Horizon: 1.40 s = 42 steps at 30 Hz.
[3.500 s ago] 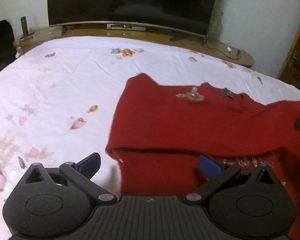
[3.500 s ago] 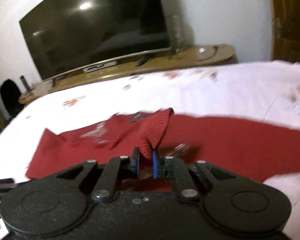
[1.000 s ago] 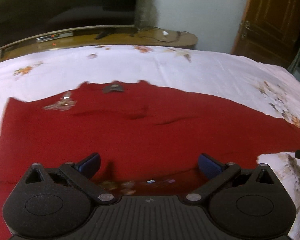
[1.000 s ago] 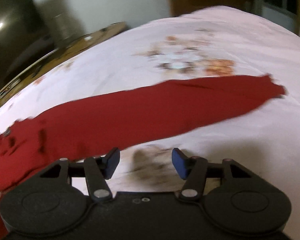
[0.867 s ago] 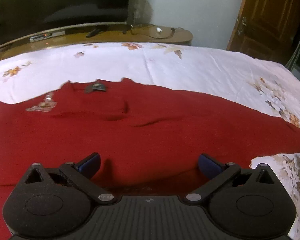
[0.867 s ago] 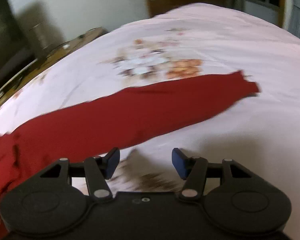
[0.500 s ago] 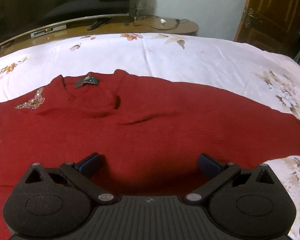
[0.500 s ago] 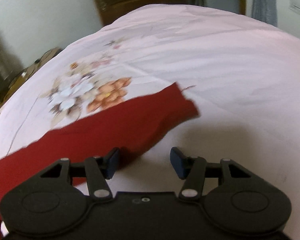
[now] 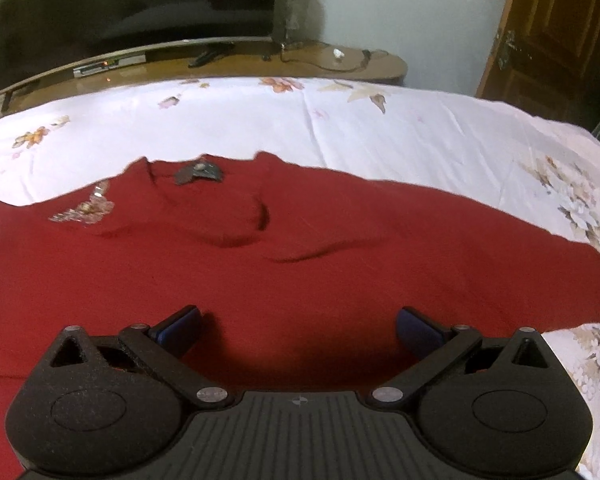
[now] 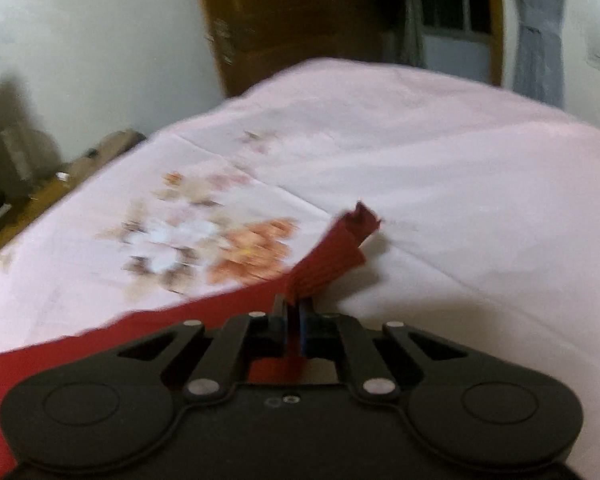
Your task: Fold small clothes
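The red sweater (image 9: pixel 260 264) is spread flat across the floral bedsheet (image 9: pixel 380 128), filling most of the left wrist view. The left gripper (image 9: pixel 300 330) hangs over it with jaws wide apart, nothing between them. The right gripper (image 10: pixel 294 314) is pinched onto the sleeve cuff (image 10: pixel 340 252), bunched up toward 12 o'clock. TV (image 9: pixel 120 8) and wooden stand (image 9: pixel 236 60) sit around 11 o'clock, door (image 9: pixel 556 32) at 2.

L cam low over sweater (image 9: pixel 300 264), faces TV; R cam faces door; both see sweater.
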### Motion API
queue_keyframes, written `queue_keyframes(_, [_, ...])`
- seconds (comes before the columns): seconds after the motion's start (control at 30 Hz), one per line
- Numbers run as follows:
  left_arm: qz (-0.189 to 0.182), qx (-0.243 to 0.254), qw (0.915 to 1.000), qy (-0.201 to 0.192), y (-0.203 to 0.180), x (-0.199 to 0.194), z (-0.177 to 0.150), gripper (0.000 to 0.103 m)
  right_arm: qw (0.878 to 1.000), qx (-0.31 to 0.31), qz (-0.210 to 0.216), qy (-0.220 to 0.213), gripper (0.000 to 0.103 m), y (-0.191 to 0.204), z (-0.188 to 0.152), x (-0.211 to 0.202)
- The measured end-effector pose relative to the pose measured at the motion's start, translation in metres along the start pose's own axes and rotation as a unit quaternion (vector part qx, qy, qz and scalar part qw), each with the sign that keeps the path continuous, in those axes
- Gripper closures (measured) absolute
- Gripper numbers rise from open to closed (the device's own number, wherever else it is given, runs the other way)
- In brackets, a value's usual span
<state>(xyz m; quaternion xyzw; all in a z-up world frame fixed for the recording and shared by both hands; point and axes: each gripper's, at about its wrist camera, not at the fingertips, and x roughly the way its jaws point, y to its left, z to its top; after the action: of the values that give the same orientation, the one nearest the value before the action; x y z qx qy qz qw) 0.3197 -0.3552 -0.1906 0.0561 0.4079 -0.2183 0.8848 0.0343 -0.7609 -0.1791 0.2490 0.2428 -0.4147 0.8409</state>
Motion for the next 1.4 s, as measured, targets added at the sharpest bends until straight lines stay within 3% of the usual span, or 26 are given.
queue_keyframes(0.13, [0.007, -0.011, 0.9998, -0.012, 0.021, -0.013, 0.0, 0.0, 0.997, -0.034, 0.06, -0.016, 0.097, 0.048, 0.001, -0.024])
queue_keyframes(0.3, [0.027, -0.035, 0.9987, -0.025, 0.06, -0.032, -0.004, 0.0, 0.981, -0.09, 0.17, -0.019, 0.097, 0.138, -0.014, -0.062])
queue_keyframes(0.43, [0.05, -0.059, 0.9964, -0.034, 0.099, -0.048, -0.012, 0.0, 0.956, -0.132, 0.263, 0.002, 0.097, 0.216, -0.043, -0.09])
queue_keyframes(0.57, [0.066, -0.083, 0.9939, -0.032, 0.137, -0.058, -0.021, 0.0, 0.923, -0.178, 0.337, 0.054, 0.097, 0.29, -0.091, -0.102])
queue_keyframes(0.63, [0.067, -0.094, 0.9928, -0.029, 0.152, -0.061, -0.026, 0.0, 0.908, -0.207, 0.355, 0.088, 0.09, 0.318, -0.118, -0.1])
queue_keyframes(0.7, [0.06, -0.109, 0.9919, -0.026, 0.164, -0.061, -0.03, 0.0, 0.895, -0.229, 0.36, 0.131, 0.069, 0.339, -0.147, -0.09])
queue_keyframes(0.77, [0.045, -0.124, 0.9911, -0.022, 0.173, -0.061, -0.033, 0.0, 0.89, -0.244, 0.351, 0.156, 0.049, 0.351, -0.164, -0.083])
queue_keyframes(0.8, [0.035, -0.128, 0.9909, -0.021, 0.174, -0.059, -0.034, 0.0, 0.889, -0.244, 0.353, 0.158, 0.042, 0.351, -0.168, -0.086])
queue_keyframes(0.9, [-0.008, -0.136, 0.9905, -0.016, 0.173, -0.055, -0.033, 0.0, 0.894, -0.231, 0.358, 0.138, 0.042, 0.344, -0.161, -0.095])
queue_keyframes(1.0, [-0.056, -0.141, 0.9883, -0.011, 0.161, -0.047, -0.031, 0.0, 0.909, -0.225, 0.335, 0.105, 0.039, 0.329, -0.149, -0.105])
queue_keyframes(1.17, [-0.105, -0.134, 0.9854, -0.009, 0.134, -0.031, -0.023, 0.0, 0.924, -0.205, 0.308, 0.093, 0.037, 0.296, -0.137, -0.096])
queue_keyframes(1.23, [-0.117, -0.126, 0.9851, -0.014, 0.12, -0.028, -0.02, 0.014, 0.929, -0.202, 0.299, 0.087, 0.036, 0.287, -0.137, -0.094])
queue_keyframes(1.27, [-0.124, -0.121, 0.9848, -0.007, 0.114, -0.023, -0.017, 0.028, 0.931, -0.2, 0.293, 0.085, 0.036, 0.282, -0.137, -0.092])
queue_keyframes(1.4, [-0.148, -0.143, 0.9784, 0.021, 0.103, -0.006, -0.017, 0.029, 0.936, -0.187, 0.285, 0.088, 0.036, 0.265, -0.135, -0.088])
